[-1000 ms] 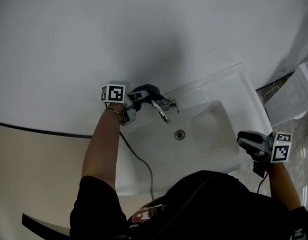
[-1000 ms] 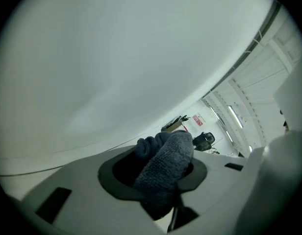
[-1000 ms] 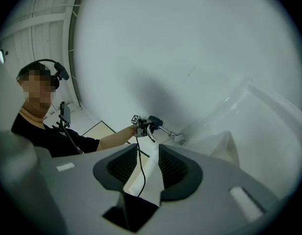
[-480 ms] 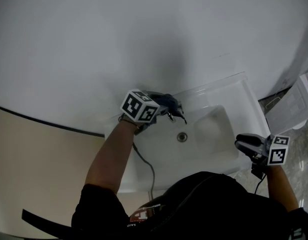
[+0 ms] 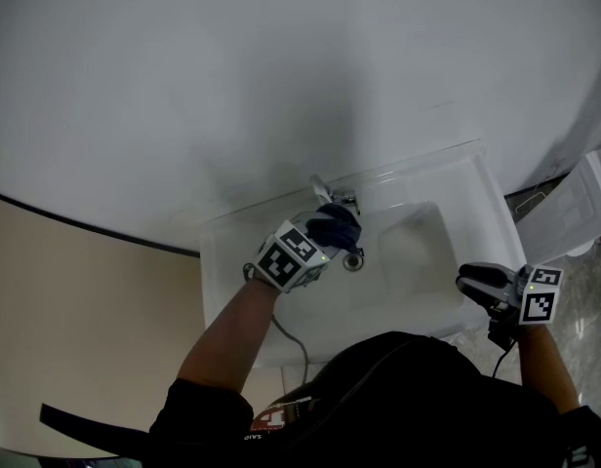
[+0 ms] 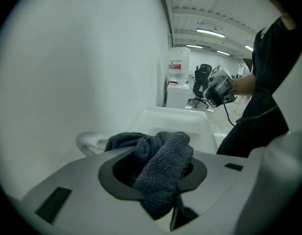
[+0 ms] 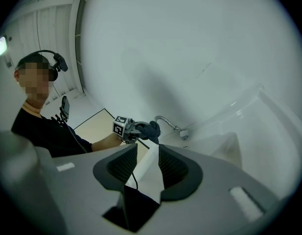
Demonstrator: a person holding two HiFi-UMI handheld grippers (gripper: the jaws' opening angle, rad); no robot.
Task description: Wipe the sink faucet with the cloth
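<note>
Gripping a bunched-up dark cloth (image 5: 338, 224), the left tool (image 5: 328, 238) hangs over the sink (image 5: 432, 178) just in front of the faucet (image 5: 323, 187), jaws clamped on the fabric. Meanwhile the right tool (image 5: 473, 280) sits by the sink's right edge, jaws apart, nothing in them.

1. We see a cloth (image 6: 161, 153) that is dark blue-grey and fuzzy.
2. The sink (image 5: 457, 188) is white, and the wall (image 5: 232, 66) is pale grey-white.
3. The faucet (image 7: 165, 120) is shiny silver.
4. The left gripper (image 6: 156, 175) and the right gripper (image 7: 147, 168) are light grey, with darker grey inside the jaws.
5. We see black squares on white on each marker cube (image 5: 289, 256).
6. The sleeve (image 5: 398, 398) is black.
</note>
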